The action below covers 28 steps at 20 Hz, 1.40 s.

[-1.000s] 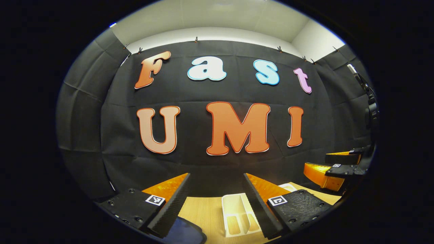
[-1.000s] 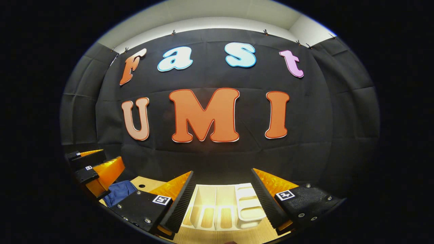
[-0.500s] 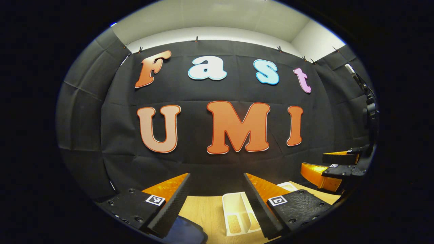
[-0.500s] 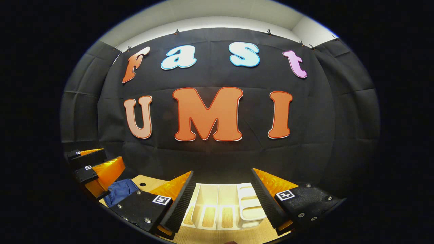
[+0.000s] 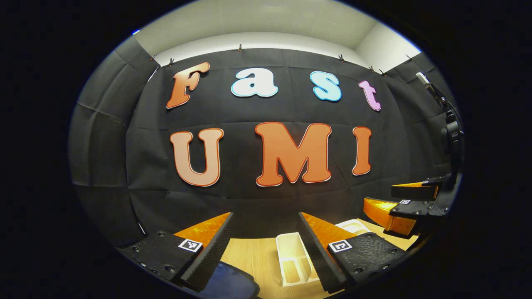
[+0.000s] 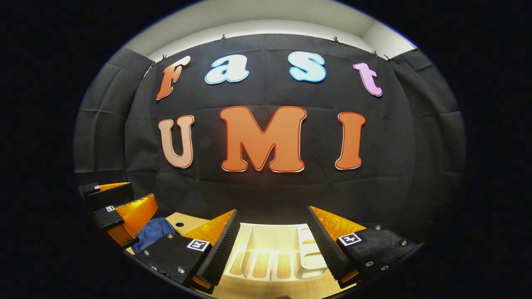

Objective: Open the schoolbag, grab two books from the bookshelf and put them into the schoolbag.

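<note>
Schoolbag (image 5: 232, 282), dark blue, at bottom centre of the left gripper view, just beside the left gripper (image 5: 266, 245); seen again lower left in the right gripper view. White bookshelf (image 6: 274, 253), on the wooden table (image 5: 253, 257), lower centre between the right gripper (image 6: 272, 245) fingers. Both claws spread wide, gripping nothing.

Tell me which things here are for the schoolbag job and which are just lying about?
For the job:
- schoolbag, blue, on the table
- bookshelf, white; I can't make out any books in it
- left tongs, open
- right tongs, open

Just there:
- table, wooden, with a small hole
</note>
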Available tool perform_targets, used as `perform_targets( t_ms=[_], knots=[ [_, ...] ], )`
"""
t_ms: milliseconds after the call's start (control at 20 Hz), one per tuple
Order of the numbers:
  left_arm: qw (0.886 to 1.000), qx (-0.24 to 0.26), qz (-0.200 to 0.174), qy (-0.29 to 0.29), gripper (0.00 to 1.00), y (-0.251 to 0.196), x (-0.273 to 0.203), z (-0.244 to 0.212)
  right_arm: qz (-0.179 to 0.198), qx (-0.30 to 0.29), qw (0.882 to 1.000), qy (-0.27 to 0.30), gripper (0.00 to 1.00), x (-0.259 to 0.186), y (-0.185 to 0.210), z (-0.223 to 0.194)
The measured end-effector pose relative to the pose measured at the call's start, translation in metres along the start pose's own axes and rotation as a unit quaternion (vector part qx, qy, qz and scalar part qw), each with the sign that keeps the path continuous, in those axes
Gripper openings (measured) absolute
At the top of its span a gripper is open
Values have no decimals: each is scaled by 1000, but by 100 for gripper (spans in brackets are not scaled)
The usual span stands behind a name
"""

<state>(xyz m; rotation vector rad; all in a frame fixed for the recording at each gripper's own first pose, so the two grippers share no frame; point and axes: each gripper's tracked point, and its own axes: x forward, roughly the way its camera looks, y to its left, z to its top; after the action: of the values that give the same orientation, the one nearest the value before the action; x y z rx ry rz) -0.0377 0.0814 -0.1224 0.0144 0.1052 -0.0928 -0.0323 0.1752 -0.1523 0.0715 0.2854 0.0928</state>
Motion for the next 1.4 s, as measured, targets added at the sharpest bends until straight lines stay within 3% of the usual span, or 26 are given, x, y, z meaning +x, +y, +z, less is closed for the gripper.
perform_targets(
  t_ms=[500, 1400],
  knots=[
    [1000, -6, 7, 9, 93, 9, -2, -7, 11, -8, 1000, 4, 96, 3, 12, -3],
    [999, -27, -11, 20, 93, -5, 10, -16, -3, -17, 1000, 4, 96, 2, 9, -6]
  ],
)
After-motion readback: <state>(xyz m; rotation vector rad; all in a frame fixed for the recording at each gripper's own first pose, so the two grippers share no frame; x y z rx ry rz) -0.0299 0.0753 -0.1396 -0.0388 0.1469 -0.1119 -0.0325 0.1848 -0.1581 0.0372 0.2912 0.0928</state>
